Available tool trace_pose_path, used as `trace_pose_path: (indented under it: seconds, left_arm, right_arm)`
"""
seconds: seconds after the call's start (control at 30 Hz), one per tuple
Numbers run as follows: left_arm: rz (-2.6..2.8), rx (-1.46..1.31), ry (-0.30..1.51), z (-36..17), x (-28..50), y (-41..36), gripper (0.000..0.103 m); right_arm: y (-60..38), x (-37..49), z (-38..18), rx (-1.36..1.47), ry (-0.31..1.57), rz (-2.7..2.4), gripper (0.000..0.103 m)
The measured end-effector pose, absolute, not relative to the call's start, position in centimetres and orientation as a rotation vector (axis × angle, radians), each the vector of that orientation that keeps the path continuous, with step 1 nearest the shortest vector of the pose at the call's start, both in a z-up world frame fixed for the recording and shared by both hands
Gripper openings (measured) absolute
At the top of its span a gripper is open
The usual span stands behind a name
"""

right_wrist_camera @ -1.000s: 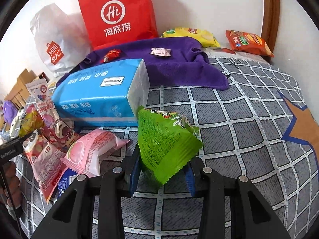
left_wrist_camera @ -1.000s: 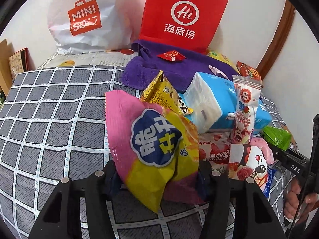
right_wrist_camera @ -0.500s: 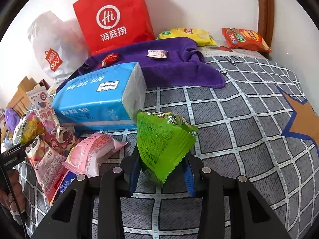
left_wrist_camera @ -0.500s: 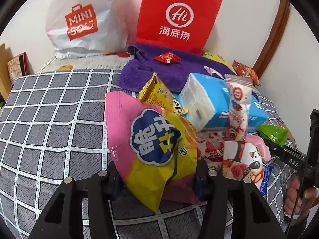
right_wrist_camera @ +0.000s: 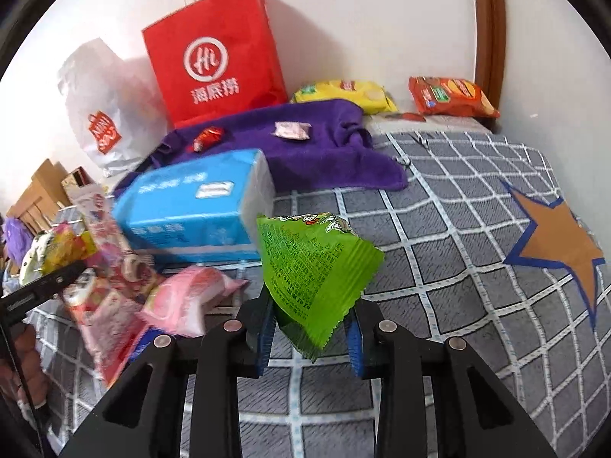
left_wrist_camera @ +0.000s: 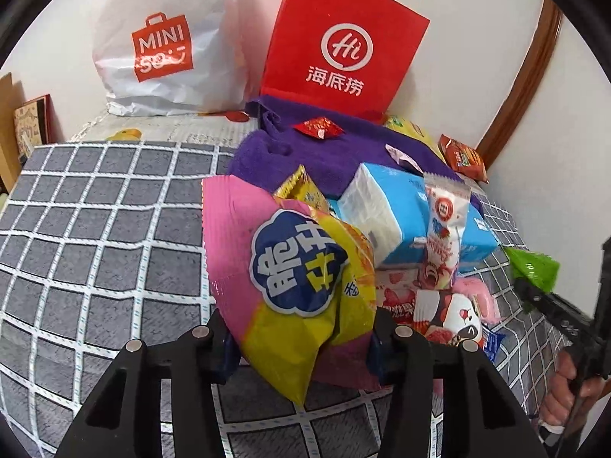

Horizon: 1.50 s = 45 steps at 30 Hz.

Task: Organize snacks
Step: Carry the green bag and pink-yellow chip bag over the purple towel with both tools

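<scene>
My left gripper (left_wrist_camera: 299,347) is shut on a pink and yellow snack bag (left_wrist_camera: 290,263) and holds it above the checked grey cover (left_wrist_camera: 99,236). My right gripper (right_wrist_camera: 311,337) is shut on a green snack packet (right_wrist_camera: 313,267), also held above the cover; the packet shows in the left wrist view (left_wrist_camera: 532,265) at the right edge. A heap of snacks lies between them: a yellow packet (left_wrist_camera: 298,189), a tall strawberry packet (left_wrist_camera: 443,229), a pink packet (right_wrist_camera: 187,297). A red paper bag (left_wrist_camera: 340,45) stands at the back.
A blue tissue pack (right_wrist_camera: 198,206) lies by the heap. A purple towel (right_wrist_camera: 305,152) with two small candies lies before the red bag. A white Miniso bag (left_wrist_camera: 168,38) stands back left. Yellow (right_wrist_camera: 347,93) and orange (right_wrist_camera: 450,95) biscuit packs lie at the far wall.
Both grippers have risen and tilted a little with their packets still held. The right wrist view has swung, blurring the heap on the left.
</scene>
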<state>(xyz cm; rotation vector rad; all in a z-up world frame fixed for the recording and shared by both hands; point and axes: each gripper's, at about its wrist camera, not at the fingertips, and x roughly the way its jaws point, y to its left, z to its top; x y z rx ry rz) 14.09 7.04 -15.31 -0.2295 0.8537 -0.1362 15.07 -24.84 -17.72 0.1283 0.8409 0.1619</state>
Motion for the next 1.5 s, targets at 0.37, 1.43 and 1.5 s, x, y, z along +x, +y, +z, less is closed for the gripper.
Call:
trace_pose_path:
  seconds: [0.37, 1.43, 1.5]
  left_arm:
    - [-0.170, -0.230, 0.837, -10.1, 12.1, 6.8, 0.048]
    - [-0.247, -0.167, 0.814, -0.8, 22.6, 3.4, 0.048]
    - [-0.243, -0.162, 0.812, -0.7, 23.8, 3.4, 0.048]
  right_arm:
    - [-23.2, 13.6, -11.0, 0.005, 0.729, 0.186, 0.032]
    - [-18.1, 26.5, -3.2, -0.055, 0.674, 0.251, 0.032]
    - [-17.6, 27.7, -2.9, -0.066, 0.667, 0.256, 0.032]
